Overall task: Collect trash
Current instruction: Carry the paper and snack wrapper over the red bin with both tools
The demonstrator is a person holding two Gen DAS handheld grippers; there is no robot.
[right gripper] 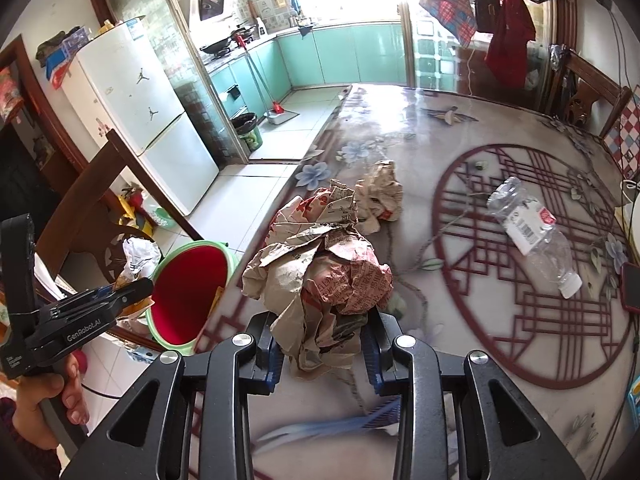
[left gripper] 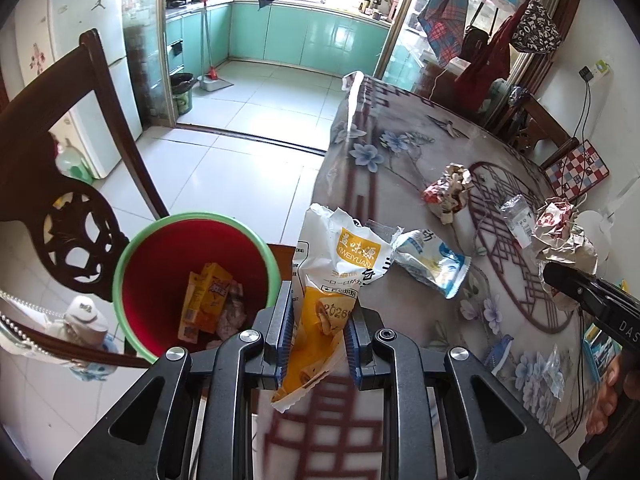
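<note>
My left gripper (left gripper: pixel 318 334) is shut on a white and orange snack wrapper (left gripper: pixel 336 280) at the table's left edge, just right of the red bin with a green rim (left gripper: pixel 132 256). The bin holds an orange box (left gripper: pixel 208 296) and other scraps. My right gripper (right gripper: pixel 324 350) is shut on a crumpled newspaper ball (right gripper: pixel 320 272) above the table, right of the bin (right gripper: pixel 180 292). The left gripper shows in the right wrist view (right gripper: pixel 132 292), and the right gripper shows in the left wrist view (left gripper: pixel 560 276).
On the flowered tablecloth (left gripper: pixel 400 140) lie a blue and white wrapper (left gripper: pixel 432 260), another paper ball (left gripper: pixel 450 190), (right gripper: pixel 380 196) and a crushed clear bottle (right gripper: pixel 528 228). A dark wooden chair (left gripper: pixel 80 200) stands left of the bin. A phone (right gripper: pixel 632 288) lies at the right edge.
</note>
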